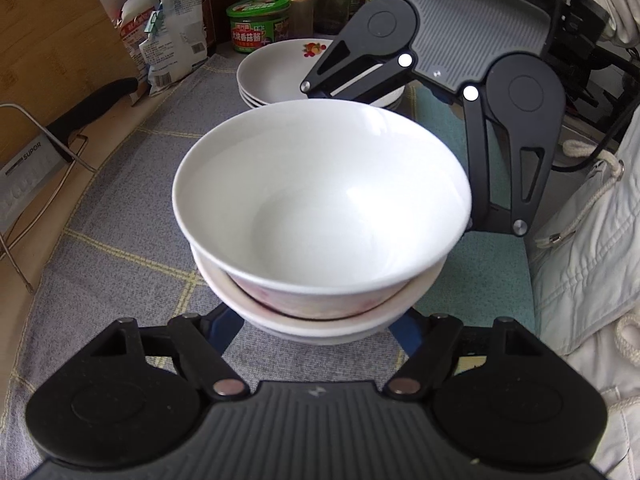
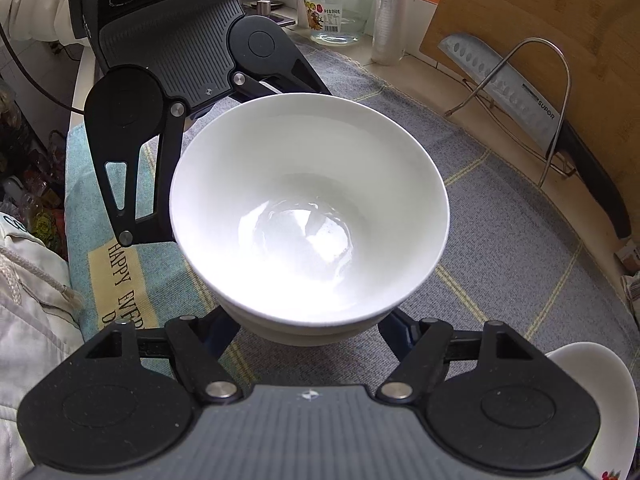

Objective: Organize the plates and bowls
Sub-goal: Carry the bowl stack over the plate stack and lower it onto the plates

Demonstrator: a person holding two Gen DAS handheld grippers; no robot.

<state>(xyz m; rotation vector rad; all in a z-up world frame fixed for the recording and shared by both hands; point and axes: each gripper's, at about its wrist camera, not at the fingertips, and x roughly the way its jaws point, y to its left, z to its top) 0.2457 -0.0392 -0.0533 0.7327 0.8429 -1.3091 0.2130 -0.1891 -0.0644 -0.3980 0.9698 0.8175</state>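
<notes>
Bowls point(image 1: 320, 216) nested in a stack, clamped from opposite sides by the left hand-held gripper point(image 1: 320, 332) and right hand-held gripper point(image 2: 308, 328), each partly open with fingers against the lower bowl, above the cloth-covered bench point(image 1: 120, 208). Contact points are hidden. Keep both grips level and matched; plates point(image 1: 276, 72) sit stacked beyond.

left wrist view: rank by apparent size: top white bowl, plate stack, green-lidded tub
1. top white bowl, though it is nearest the camera, so inflated.
2. plate stack, partly hidden by the other tongs.
3. green-lidded tub.
</notes>
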